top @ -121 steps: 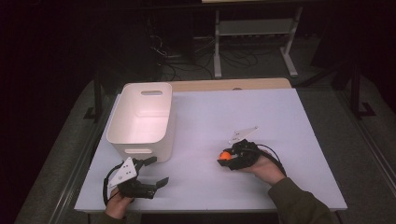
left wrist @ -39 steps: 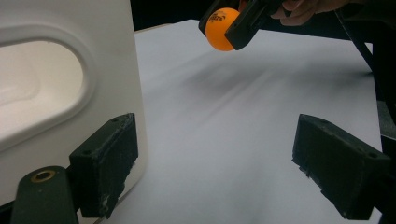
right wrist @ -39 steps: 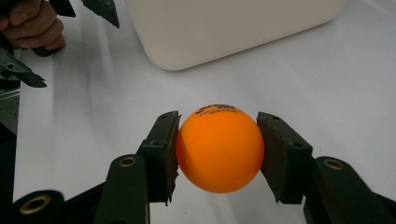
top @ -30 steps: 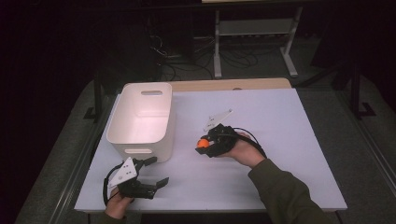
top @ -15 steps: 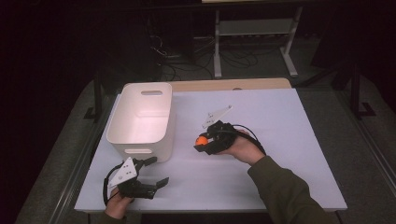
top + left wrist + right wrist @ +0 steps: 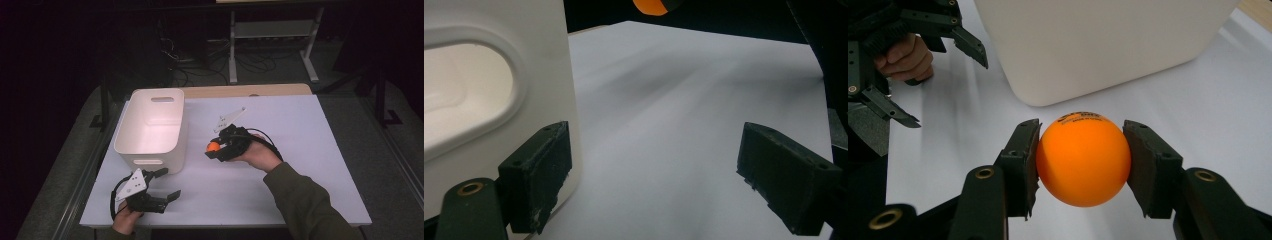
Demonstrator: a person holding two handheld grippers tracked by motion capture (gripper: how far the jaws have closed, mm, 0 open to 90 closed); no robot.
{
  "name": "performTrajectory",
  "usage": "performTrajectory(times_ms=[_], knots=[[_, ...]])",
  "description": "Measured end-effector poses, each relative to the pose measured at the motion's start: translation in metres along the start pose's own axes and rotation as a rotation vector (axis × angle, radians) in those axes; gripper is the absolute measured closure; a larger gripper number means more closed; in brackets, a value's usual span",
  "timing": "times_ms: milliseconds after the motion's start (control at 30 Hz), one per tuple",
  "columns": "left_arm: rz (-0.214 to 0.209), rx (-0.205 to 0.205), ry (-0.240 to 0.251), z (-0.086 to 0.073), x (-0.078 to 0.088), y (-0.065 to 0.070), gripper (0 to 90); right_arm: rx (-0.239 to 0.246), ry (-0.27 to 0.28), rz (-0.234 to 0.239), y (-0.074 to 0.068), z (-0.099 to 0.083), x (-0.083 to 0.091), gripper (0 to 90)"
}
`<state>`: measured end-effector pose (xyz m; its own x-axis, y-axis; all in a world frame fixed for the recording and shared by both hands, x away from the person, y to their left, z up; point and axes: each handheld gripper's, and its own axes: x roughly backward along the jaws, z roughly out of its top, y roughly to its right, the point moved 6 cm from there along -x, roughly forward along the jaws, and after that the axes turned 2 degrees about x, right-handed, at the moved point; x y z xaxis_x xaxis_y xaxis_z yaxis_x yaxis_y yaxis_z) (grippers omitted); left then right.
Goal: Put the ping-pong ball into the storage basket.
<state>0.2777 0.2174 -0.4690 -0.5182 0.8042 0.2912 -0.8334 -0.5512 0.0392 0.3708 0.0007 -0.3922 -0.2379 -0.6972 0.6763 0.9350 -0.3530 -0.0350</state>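
Observation:
An orange ball (image 6: 1083, 159) sits clamped between the two black pads of my right gripper (image 6: 1082, 162). From above, that ball (image 6: 213, 146) and right gripper (image 6: 220, 148) hang over the white table (image 6: 300, 165), just right of a white bin (image 6: 152, 130). The bin (image 6: 1098, 45) fills the top of the right gripper view. My left gripper (image 6: 167, 185) rests near the table's front left edge, jaws wide apart and empty. In the left gripper view its tips (image 6: 654, 170) frame bare table, with the bin's handle wall (image 6: 499, 85) at left and the ball (image 6: 651, 6) at the top edge.
A wooden strip (image 6: 245, 90) runs along the table's far edge. Beyond it stand a metal rack (image 6: 272, 35) and tangled cables on the dark floor. The table's right half lies bare. A person's sleeve (image 6: 310, 205) comes in from the bottom right.
The right gripper carried the orange ball from the table's right middle leftward and a little farther back, toward the bin. In the last second it barely shifted. The left gripper stayed put.

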Motion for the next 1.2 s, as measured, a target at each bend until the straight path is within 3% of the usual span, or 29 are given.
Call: performTrajectory(times_ms=[1200], knots=[[0.0,-0.001,-0.004,0.0,0.0,0.0,14.1,0.031,0.027,0.004,0.002,0.039,0.0,49.5]])
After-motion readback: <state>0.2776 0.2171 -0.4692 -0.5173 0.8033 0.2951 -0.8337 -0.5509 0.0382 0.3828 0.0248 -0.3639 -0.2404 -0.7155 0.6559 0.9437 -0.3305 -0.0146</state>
